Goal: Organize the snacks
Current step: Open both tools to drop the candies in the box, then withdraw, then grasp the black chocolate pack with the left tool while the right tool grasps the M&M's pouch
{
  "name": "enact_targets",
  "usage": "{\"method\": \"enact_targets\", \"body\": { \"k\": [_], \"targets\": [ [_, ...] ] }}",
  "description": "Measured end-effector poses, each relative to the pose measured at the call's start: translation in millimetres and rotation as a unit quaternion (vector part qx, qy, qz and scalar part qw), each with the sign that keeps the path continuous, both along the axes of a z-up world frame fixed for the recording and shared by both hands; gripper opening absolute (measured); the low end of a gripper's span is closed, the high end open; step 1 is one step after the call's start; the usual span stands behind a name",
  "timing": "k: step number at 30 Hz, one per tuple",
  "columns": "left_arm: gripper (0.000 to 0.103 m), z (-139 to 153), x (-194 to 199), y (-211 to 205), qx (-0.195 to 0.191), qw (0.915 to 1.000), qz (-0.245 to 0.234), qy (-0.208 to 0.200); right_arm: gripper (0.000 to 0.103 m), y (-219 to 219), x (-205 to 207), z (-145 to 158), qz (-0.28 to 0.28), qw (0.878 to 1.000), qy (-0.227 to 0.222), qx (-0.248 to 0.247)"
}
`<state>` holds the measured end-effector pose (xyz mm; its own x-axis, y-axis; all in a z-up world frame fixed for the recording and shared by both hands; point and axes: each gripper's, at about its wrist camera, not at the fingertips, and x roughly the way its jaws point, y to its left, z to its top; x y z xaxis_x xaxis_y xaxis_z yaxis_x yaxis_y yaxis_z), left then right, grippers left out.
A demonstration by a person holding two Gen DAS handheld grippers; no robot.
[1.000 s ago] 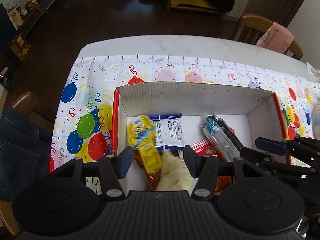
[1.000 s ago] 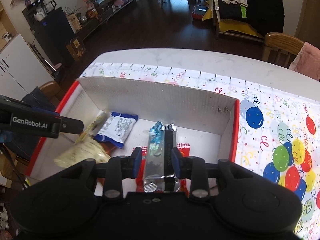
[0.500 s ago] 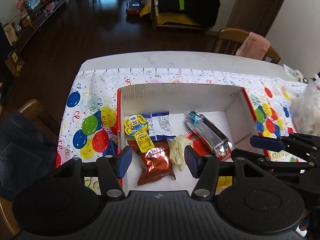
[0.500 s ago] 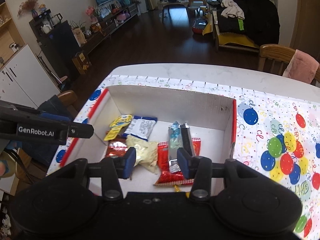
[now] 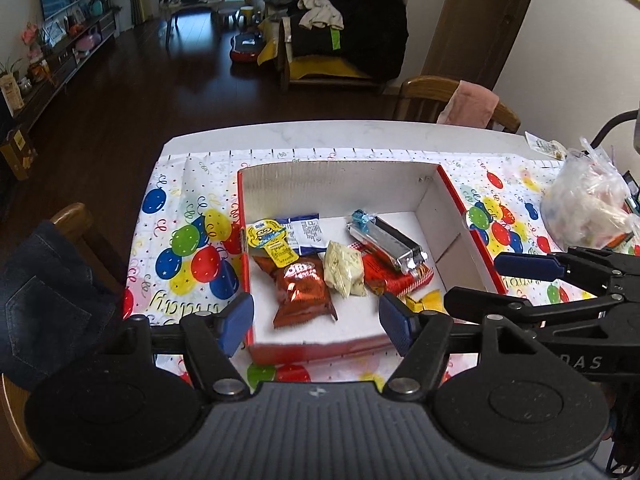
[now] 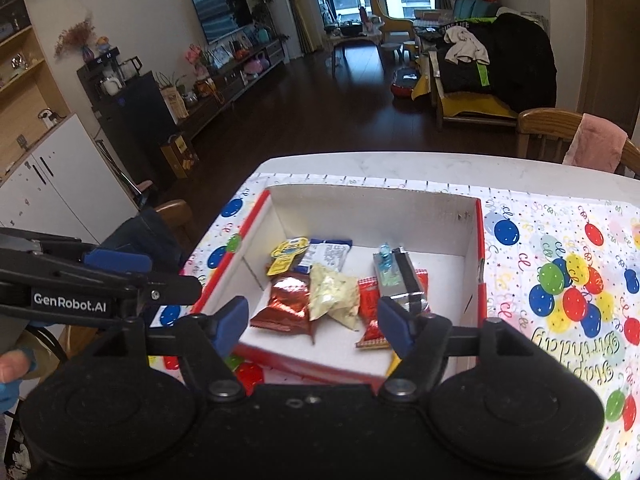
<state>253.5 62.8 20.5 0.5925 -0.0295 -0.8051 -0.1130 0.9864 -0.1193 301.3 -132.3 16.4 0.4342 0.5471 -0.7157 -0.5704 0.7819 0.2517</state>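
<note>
Both our tools hang spread and empty above the snack box.

The jaws of our left gripper (image 5: 316, 322) and right gripper (image 6: 314, 326) have just been opening, with nothing between them. Below and ahead of them, in the red-edged box (image 5: 340, 182), lie the packets: a red foil bag (image 5: 302, 290) under the left tool, a silver bar (image 6: 396, 278) ahead of the right. We judge them light, crinkly and slippery; pinch across the bar's stiff middle, the bags at a sealed edge.

Balloon-print cloth (image 5: 188, 240) over white table (image 5: 320, 134)
</note>
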Motion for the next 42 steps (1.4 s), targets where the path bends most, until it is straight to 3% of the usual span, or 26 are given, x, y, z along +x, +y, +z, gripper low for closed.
{"method": "enact_targets", "body": {
  "k": [11,15,17,20,35,42],
  "targets": [
    [0.071,-5,-54,-5,0.027,0.9989,0.005,-0.037,0.090,-9,-45,-5,0.011,1.000,-0.023,0.008],
    [0.076,-12,-70,-6,0.030,0.9985,0.010,-0.044,0.093,-14,-58,-15,0.016,1.000,-0.023,0.001],
    [0.079,-17,-78,-7,0.032,0.9982,0.017,-0.049,0.101,-17,-64,-23,0.015,1.000,-0.019,-0.001],
    [0.079,-25,-88,-8,0.031,0.9980,0.022,-0.050,0.102,-21,-73,-37,0.020,1.000,-0.015,-0.007],
    [0.079,-89,-98,-12,0.001,0.9977,0.060,0.029,0.101,-39,-90,-97,0.021,0.998,-0.003,-0.059],
    [0.079,-124,-95,-23,0.015,0.9938,0.077,0.079,0.096,-37,-86,-123,0.029,0.996,0.021,-0.082]
  ]
}}
